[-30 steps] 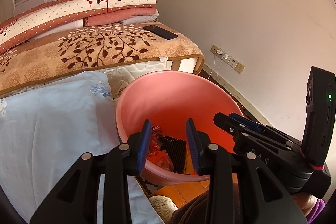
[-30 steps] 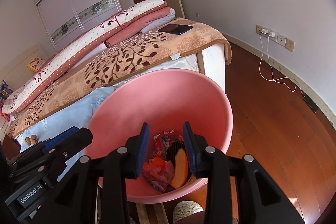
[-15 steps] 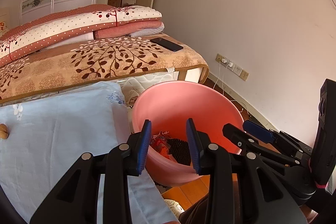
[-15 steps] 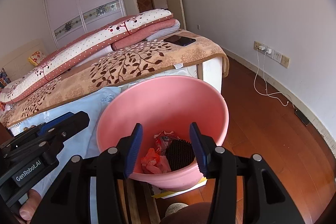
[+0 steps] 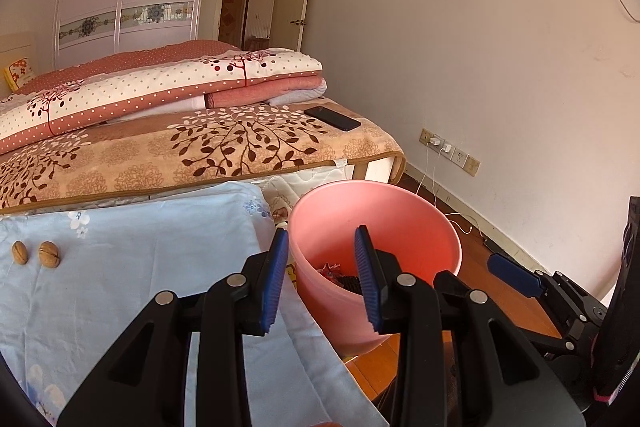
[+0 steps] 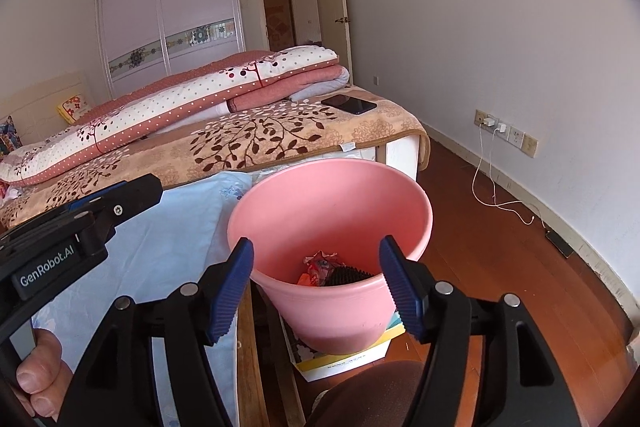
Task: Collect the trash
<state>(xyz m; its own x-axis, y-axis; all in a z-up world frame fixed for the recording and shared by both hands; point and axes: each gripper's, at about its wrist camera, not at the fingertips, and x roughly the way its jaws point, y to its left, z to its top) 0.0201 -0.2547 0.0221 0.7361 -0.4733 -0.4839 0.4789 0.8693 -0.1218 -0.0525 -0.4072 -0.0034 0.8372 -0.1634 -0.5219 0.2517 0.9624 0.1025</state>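
Note:
A pink bin [image 5: 404, 223] stands on the floor beside the bed, also seen in the right wrist view [image 6: 344, 203]. It holds red wrappers [image 6: 318, 267] and a black ridged item [image 6: 348, 275]. My left gripper [image 5: 322, 279] is open and empty, above the bed's edge and the bin's near rim. My right gripper [image 6: 316, 287] is open wide and empty, just short of the bin's near rim. Two walnuts [image 5: 36, 254] lie on the light blue sheet [image 5: 132, 247] at the left.
A bed with a leaf-patterned blanket [image 5: 224, 147], folded quilts [image 5: 168, 87] and a black phone [image 5: 332, 118] fills the back. A charger cable [image 6: 496, 187] trails on the wooden floor at right. The bin rests on a flat box [image 6: 352, 357].
Both grippers have pulled back and up from the bin. The right jaws have opened wider. The orange peel seen in the bin earlier is out of sight. The walnuts have come into view.

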